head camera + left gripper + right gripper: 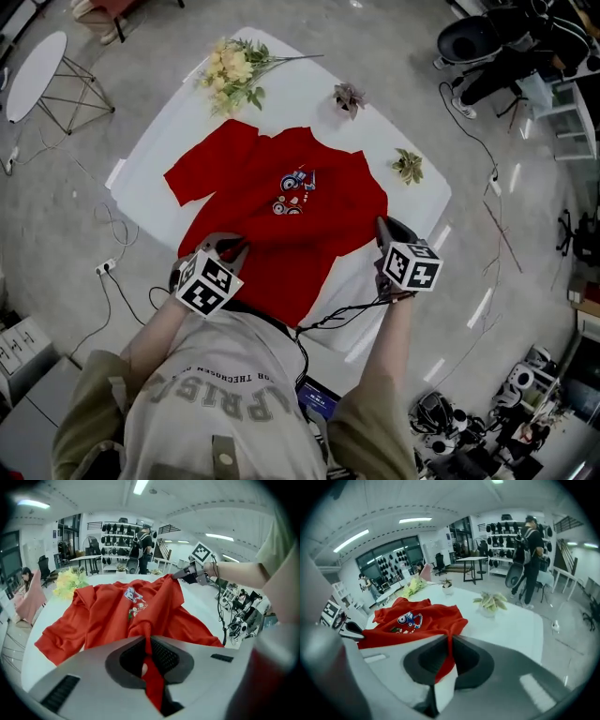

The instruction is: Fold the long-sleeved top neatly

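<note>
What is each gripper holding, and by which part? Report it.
Both hold the red top. The left gripper pinches the side edge on the person's left, and the right gripper pinches the opposite side edge. Both jaws are shut on fabric.

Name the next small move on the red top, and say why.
Probably lift both pinched edges together and pull them taut: the left gripper and right gripper are each shut on the red top, which lies rumpled, print up, on the table.
</note>
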